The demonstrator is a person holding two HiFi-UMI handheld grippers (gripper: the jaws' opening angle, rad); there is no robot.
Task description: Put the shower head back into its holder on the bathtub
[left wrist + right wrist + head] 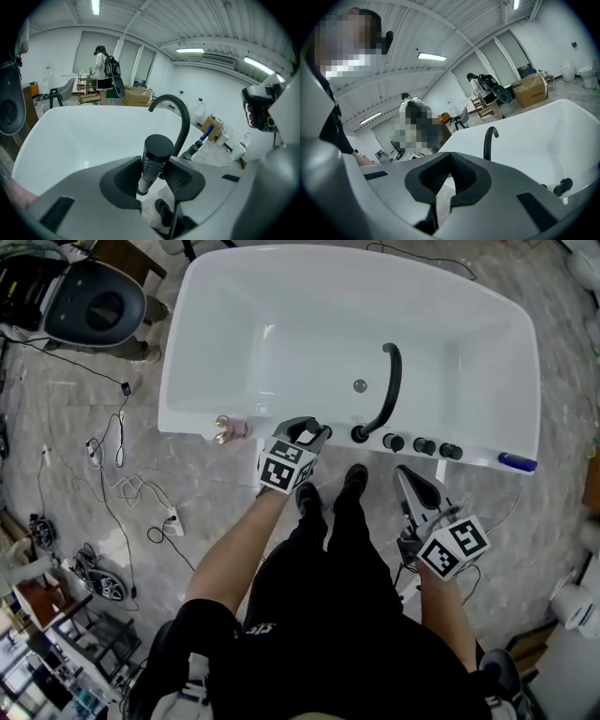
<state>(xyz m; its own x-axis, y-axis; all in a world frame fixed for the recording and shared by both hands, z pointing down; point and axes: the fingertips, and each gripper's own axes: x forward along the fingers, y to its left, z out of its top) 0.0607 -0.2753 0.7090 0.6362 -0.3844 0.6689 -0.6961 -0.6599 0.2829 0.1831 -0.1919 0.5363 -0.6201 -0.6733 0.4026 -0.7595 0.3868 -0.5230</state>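
Your left gripper (302, 434) grips the shower head (151, 161). Its fingers (123, 180) press from both sides on the ribbed grey stem, and the round black cap stands above them. Beyond these fingers lies the white bathtub (187, 420). Its black curved spout (180, 117) rises just behind the cap, a little to the right. Your right gripper (450, 168) has its fingers closed together at the tips, with nothing between them. The bathtub rim and the spout stand further ahead of them.
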